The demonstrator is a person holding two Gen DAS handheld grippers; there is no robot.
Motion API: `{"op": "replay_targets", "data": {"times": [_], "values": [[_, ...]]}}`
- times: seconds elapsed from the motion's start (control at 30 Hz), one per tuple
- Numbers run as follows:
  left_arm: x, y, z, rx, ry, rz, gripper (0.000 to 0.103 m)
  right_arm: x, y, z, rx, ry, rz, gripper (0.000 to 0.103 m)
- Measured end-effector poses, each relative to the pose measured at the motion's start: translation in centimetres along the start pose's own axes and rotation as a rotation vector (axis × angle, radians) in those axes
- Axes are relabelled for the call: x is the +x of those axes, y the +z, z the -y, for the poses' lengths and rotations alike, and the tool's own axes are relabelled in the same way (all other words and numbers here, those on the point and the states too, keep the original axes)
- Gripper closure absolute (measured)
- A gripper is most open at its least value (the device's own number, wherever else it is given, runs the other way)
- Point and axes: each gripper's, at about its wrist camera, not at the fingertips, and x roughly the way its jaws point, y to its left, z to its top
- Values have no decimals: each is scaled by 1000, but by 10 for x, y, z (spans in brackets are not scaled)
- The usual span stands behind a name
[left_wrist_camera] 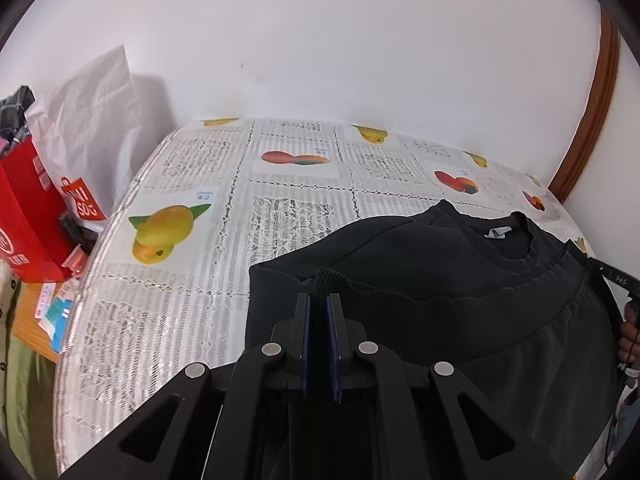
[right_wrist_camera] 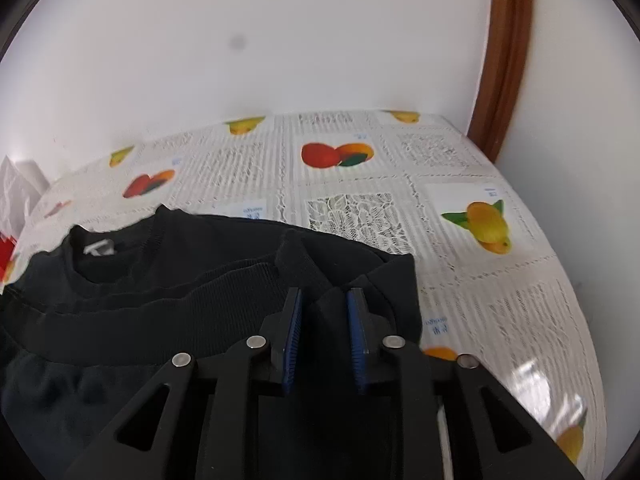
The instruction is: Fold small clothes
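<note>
A black sweatshirt [left_wrist_camera: 440, 288] lies on the fruit-print tablecloth [left_wrist_camera: 200, 240], its neck with a white label [left_wrist_camera: 494, 233] toward the wall. My left gripper [left_wrist_camera: 318, 304] is shut on a ribbed edge of it, which bunches up between the blue pads. In the right wrist view the same sweatshirt [right_wrist_camera: 160, 300] fills the lower left. My right gripper [right_wrist_camera: 324, 300] stands with a wider gap, packed with a thick fold of the black cloth; a ribbed cuff [right_wrist_camera: 292, 256] pokes out just beyond the fingertips. The ribbed hem lies as a band across the garment below the neck.
A red carton [left_wrist_camera: 24, 216] and a white paper bag [left_wrist_camera: 92, 112] stand off the table's left edge. A brown wooden frame [right_wrist_camera: 504, 60] runs up the wall at the far right corner. A hand [left_wrist_camera: 628, 332] shows at the right border. The white wall sits behind the table.
</note>
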Motion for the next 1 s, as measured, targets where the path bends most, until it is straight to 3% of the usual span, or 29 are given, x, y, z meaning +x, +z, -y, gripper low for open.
{"op": "replay_targets", "data": {"times": [0.33, 0.53, 0.7, 1.0], "values": [[-34, -15, 11, 4, -5, -8, 92, -67, -27, -48, -61, 71, 47, 61], [-54, -32, 12, -6, 12, -6, 78, -83, -54, -91, -120, 119, 32, 60], [-67, -48, 10, -10, 10, -3, 77, -87, -74, -121, -132, 172, 12, 60], [-81, -71, -6, -40, 1, -12, 76, -87, -97, -160, -145, 181, -7, 60]]}}
